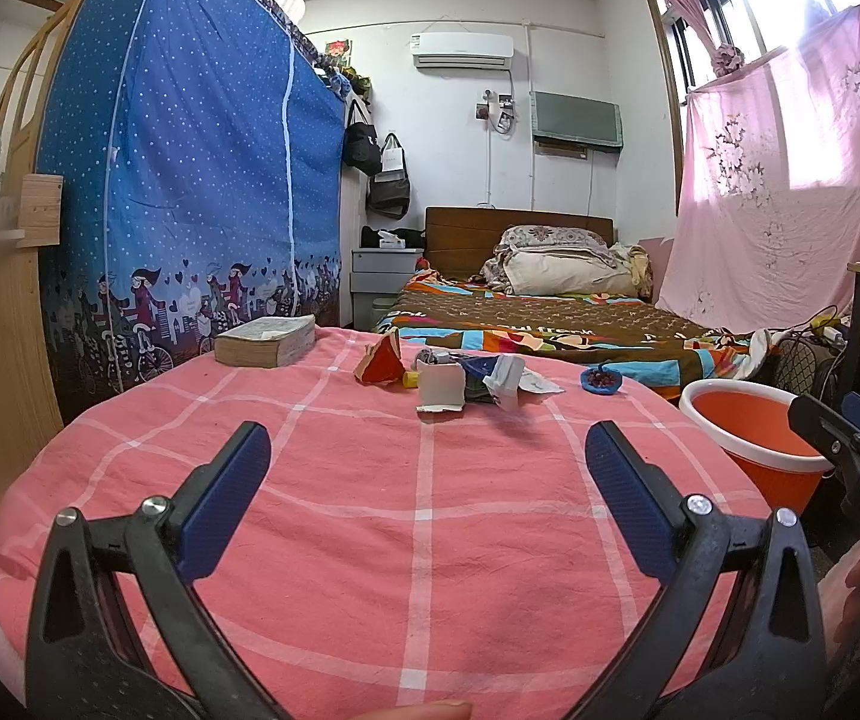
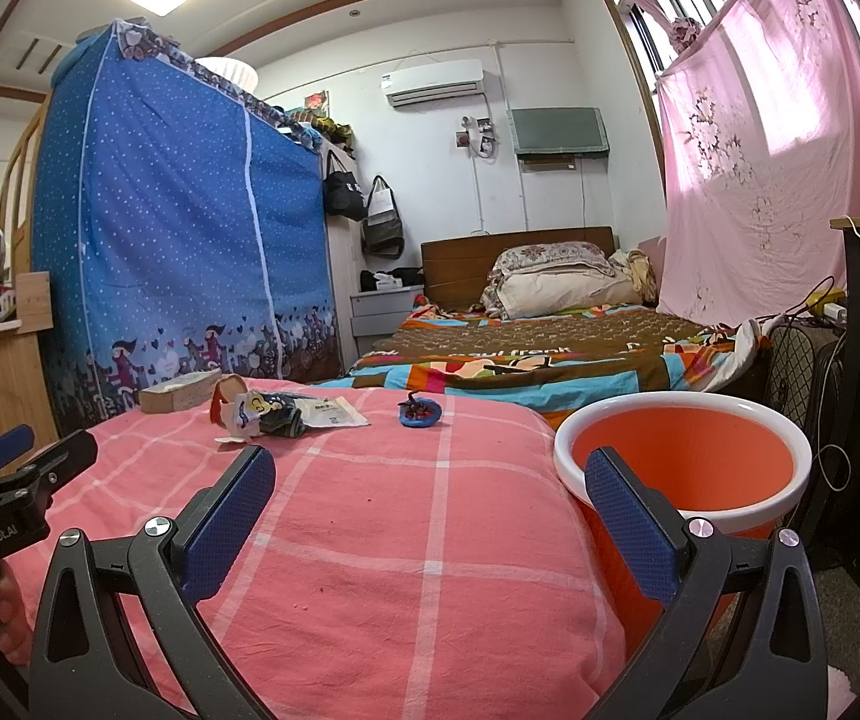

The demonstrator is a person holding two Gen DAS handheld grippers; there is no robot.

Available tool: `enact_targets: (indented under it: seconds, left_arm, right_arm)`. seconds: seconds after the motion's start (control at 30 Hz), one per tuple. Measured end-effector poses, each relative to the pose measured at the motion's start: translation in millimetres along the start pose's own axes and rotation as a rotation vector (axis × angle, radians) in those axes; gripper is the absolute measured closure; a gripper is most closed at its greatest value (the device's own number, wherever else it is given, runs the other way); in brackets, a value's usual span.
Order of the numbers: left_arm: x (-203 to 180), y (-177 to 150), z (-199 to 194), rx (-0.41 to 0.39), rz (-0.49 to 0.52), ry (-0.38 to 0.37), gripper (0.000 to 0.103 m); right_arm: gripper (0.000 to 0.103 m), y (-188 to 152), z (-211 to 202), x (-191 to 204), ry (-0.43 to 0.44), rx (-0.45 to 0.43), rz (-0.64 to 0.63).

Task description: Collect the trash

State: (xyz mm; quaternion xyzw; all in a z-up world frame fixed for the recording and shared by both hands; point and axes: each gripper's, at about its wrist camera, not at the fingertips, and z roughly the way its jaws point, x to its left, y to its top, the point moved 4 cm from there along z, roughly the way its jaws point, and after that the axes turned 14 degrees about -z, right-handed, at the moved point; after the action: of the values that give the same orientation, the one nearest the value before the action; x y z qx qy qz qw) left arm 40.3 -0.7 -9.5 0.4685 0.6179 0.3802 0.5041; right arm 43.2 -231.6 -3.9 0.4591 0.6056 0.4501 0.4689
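Both claws, left (image 1: 428,462) and right (image 2: 430,483), gape level.

I see crumpled wrappers (image 1: 472,381) heaped mid-counter, a blue scrap (image 1: 601,381) near them, and the orange bin (image 1: 757,438) upright alongside.

The tabletop (image 1: 370,510) is covered in matt, slightly creased pink checked cloth. Glossy orange plastic with a smooth white rim is seen on the bucket (image 2: 685,468). Textured blue pads (image 1: 232,498) and matt black plastic are shown on the left hand-held gripper (image 1: 428,498). Crumpled paper scraps (image 1: 478,381) are seen.
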Motion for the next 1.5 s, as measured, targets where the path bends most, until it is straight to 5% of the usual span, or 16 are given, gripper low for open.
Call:
enact_targets:
  seconds: [0.9, 1.5]
  left_arm:
    - [0, 8, 7, 0.005, -0.049, -0.006, 0.000]
    - [-28, 61, 64, -0.123, -0.016, -0.029, 0.000]
  right_arm:
    - [0.000, 5, 6, 7, 0.013, -0.010, -0.035]
    - [0.000, 83, 80, -15, 0.049, -0.166, -0.145]
